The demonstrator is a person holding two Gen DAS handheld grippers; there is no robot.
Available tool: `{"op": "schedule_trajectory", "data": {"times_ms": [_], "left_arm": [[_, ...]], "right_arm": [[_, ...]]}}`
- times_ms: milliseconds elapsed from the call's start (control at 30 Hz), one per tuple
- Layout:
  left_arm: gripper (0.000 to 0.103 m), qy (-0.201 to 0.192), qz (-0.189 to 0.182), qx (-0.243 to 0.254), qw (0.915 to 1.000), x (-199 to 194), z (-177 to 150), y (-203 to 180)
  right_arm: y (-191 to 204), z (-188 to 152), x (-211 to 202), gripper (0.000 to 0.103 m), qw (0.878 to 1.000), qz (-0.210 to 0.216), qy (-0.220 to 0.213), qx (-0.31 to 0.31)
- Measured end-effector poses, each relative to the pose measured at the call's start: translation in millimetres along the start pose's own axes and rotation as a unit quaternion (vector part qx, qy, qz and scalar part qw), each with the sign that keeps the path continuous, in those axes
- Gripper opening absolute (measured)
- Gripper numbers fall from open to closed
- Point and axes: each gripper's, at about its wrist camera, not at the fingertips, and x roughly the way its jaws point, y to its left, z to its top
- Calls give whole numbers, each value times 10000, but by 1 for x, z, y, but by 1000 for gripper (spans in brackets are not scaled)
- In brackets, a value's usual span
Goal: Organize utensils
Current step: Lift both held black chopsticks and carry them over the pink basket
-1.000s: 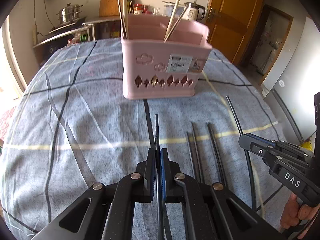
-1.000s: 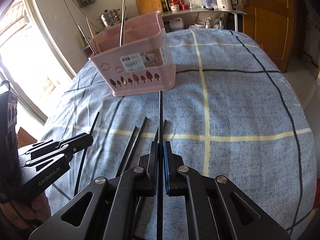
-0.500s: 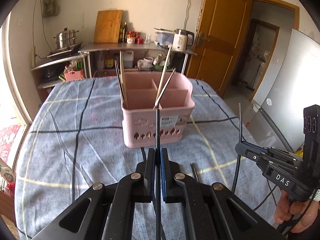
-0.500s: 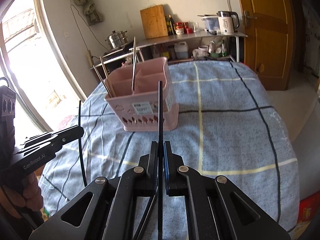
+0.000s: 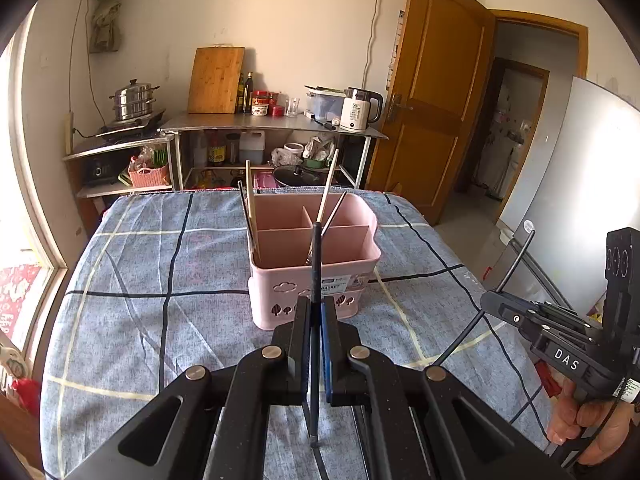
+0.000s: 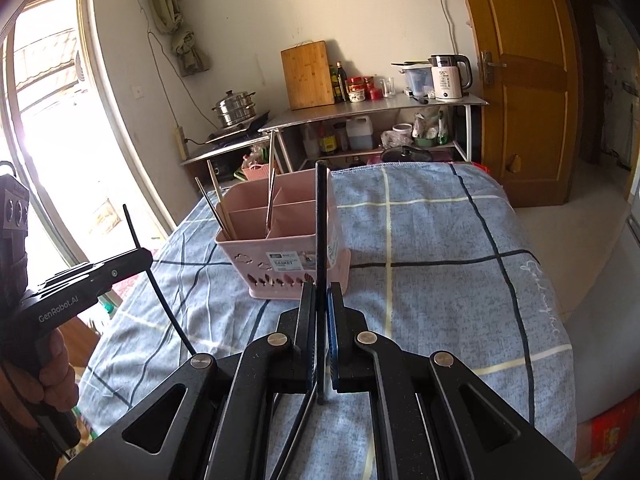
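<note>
My left gripper (image 5: 316, 301) is shut on a black chopstick (image 5: 317, 256) that sticks up in front of the pink divided basket (image 5: 276, 292). In the right wrist view, my right gripper (image 6: 322, 286) is shut on another black chopstick (image 6: 321, 216), also upright before the basket (image 6: 256, 258). Both are held above the checked cloth, short of the basket. Each gripper shows in the other's view: the right gripper (image 5: 490, 300) with its chopstick (image 5: 516, 264), the left gripper (image 6: 146, 258) with its chopstick (image 6: 160, 296). Light wooden and metal chopsticks (image 5: 328, 196) stand in the basket's compartments.
More black chopsticks (image 6: 298, 416) lie on the blue-grey cloth (image 5: 160, 320) under my grippers. Behind the table stands a metal counter (image 5: 272, 122) with a kettle (image 5: 360, 110), cutting board and steamer pot. A wooden door (image 5: 436, 92) and fridge are at right, a window at left.
Both grippers have risen off the cloth, each carrying its black chopstick. The views have tilted up, so the basket sits lower and farther off and the room behind shows.
</note>
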Motion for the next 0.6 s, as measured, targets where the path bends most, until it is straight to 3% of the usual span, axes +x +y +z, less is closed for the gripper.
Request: {"op": "schedule_trajectory", "data": {"times_ms": [600], "left_arm": [[4, 138, -6, 151, 9998, -31, -5, 0]], "right_arm": [[17, 1, -23, 5, 9996, 31, -142, -258]]}}
